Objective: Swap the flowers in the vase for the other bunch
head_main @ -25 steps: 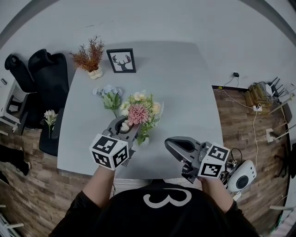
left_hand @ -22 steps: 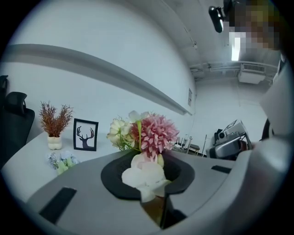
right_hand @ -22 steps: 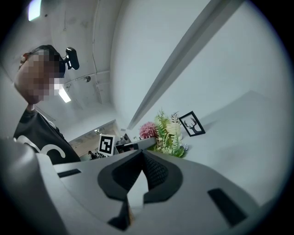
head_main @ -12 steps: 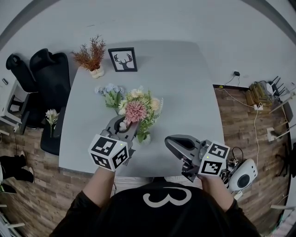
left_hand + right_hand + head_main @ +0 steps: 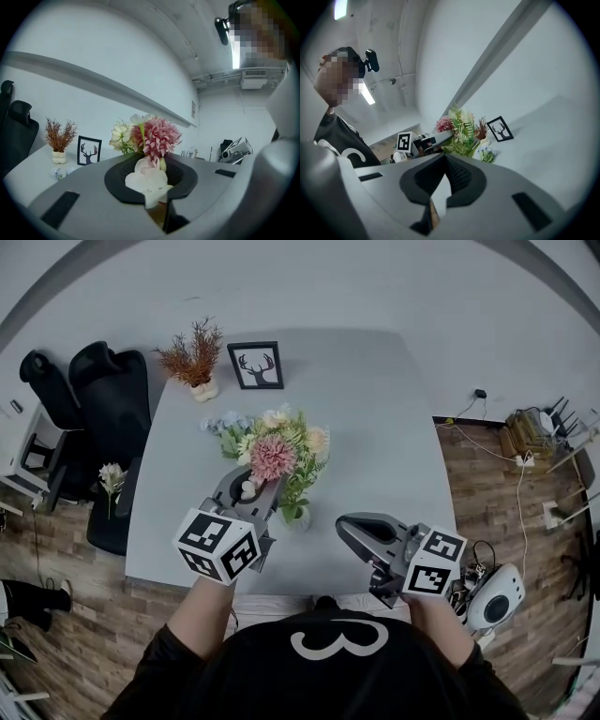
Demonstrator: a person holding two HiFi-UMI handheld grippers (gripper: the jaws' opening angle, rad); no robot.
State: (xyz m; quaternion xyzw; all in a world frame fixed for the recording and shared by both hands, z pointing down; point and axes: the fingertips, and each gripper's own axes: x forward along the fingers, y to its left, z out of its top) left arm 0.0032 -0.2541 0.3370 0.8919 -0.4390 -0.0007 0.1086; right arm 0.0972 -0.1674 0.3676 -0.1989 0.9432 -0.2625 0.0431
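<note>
Flowers (image 5: 277, 452), frilly pink and cream, clenched in left fingers (image 5: 89, 204); right fingers (image 5: 511, 187) clenched empty.

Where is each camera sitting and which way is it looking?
Head view: on the person's head, looking steeply down at the table; left gripper, right gripper, forearms, black shirt show.
Left gripper view: on the left gripper, looking level past the pink bunch in its shut jaws toward the deer picture.
Right gripper view: on the right gripper, looking over its shut, empty jaws at the left gripper; black shirt at left.
All three show the pink bunch and deer picture.
</note>
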